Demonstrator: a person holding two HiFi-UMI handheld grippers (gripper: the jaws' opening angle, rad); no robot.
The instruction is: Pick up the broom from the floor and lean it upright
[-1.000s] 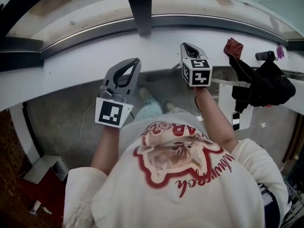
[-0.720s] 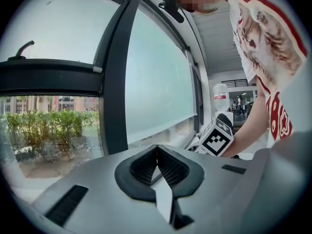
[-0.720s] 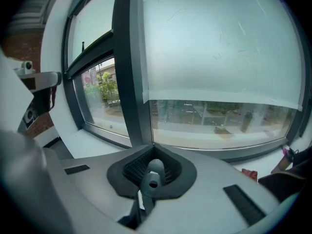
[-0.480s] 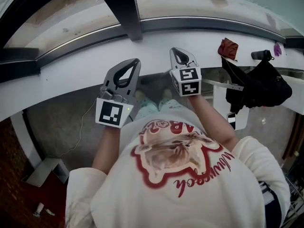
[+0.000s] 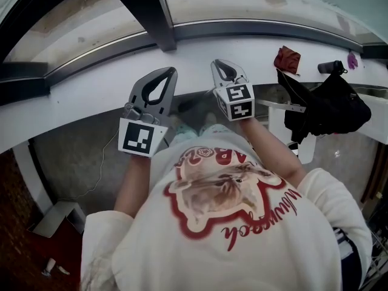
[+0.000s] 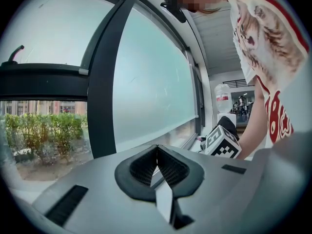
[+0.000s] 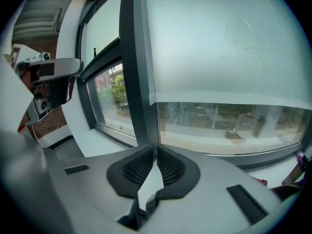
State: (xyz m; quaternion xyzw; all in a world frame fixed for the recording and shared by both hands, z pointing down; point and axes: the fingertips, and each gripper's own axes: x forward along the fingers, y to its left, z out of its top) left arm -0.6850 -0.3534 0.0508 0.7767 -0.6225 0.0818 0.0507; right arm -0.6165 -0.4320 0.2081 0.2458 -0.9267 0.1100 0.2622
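Observation:
No broom shows in any view. My left gripper [image 5: 171, 71] is held over the white window sill [image 5: 85, 90], pointing at the window, jaws shut with nothing between them [image 6: 156, 147]. My right gripper [image 5: 216, 62] sits close beside it on the right, also shut and empty [image 7: 156, 147]. Each gripper shows in the other's view: the right one's marker cube [image 6: 222, 143] and the left gripper's body [image 7: 48, 82].
A black window post [image 5: 142, 5] rises just beyond the left gripper. On the sill to the right lie a red cloth [image 5: 286, 59] and a black bag [image 5: 330, 105]. A white cable [image 5: 100, 168] trails over the grey floor below.
The two grippers now stand closer together: against the sill and window post, the left one has shifted toward the right one. Both stay shut and empty.

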